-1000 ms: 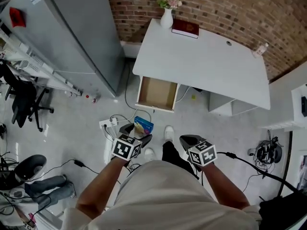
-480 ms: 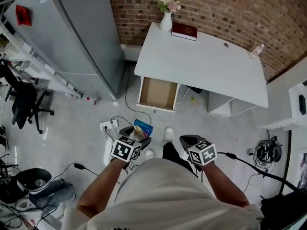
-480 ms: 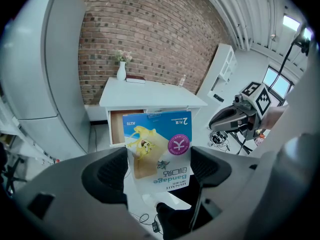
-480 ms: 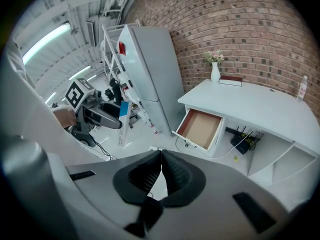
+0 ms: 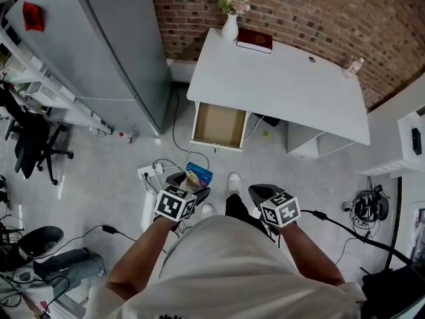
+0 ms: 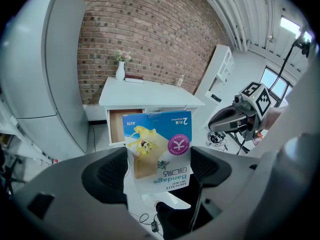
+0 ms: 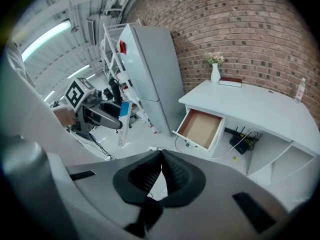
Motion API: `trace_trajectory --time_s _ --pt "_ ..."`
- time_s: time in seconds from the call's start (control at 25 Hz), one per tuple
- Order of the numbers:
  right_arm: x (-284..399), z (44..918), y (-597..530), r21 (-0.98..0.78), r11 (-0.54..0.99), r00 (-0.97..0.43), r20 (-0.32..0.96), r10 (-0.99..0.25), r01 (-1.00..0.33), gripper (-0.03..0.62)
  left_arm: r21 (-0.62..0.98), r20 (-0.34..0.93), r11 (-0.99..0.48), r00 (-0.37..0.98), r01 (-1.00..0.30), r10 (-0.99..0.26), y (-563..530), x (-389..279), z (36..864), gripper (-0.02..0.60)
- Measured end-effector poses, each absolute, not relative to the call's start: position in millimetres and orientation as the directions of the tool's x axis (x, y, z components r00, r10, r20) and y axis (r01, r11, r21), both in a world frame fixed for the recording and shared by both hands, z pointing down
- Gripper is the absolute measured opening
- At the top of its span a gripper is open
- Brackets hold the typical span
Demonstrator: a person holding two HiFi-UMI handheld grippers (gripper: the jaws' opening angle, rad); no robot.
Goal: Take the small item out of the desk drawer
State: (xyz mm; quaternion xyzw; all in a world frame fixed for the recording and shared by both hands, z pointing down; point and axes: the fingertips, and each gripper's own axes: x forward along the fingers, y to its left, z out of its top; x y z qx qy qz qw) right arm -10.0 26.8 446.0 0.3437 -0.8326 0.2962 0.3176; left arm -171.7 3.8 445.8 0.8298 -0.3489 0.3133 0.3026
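A small blue and white bandage box (image 6: 159, 149) sits clamped between the jaws of my left gripper (image 6: 158, 166), held upright well in front of the desk. In the head view the same box (image 5: 198, 175) shows above the left gripper (image 5: 186, 184), over the floor. The white desk (image 5: 285, 85) stands against the brick wall with its drawer (image 5: 219, 126) pulled out and nothing in it. My right gripper (image 5: 261, 194) hangs beside the left one, jaws shut with nothing between them (image 7: 160, 171). From the right gripper view the box (image 7: 123, 123) is seen edge-on at the left.
A grey cabinet (image 5: 99, 52) stands left of the desk. A white vase with flowers (image 5: 230, 18) and a dark red book (image 5: 255, 40) sit on the desk's back edge. A power strip and cables (image 5: 151, 172) lie on the floor near my feet. Office chairs (image 5: 30, 145) are at far left.
Both grippers stay where they were, the left still holding the box. The view has shifted slightly, and legs at lower left have moved.
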Motion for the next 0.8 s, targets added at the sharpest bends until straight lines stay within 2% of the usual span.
trace_trajectory --time_s 0.8 --pt "-38.1 448.0 39.8 -0.270 0.619 -0.573 0.735 -0.363 -0.738 0.032 0.295 0.726 -0.560 0.562 -0.775 -0.396 20.0 -187.7 453.8 0.388"
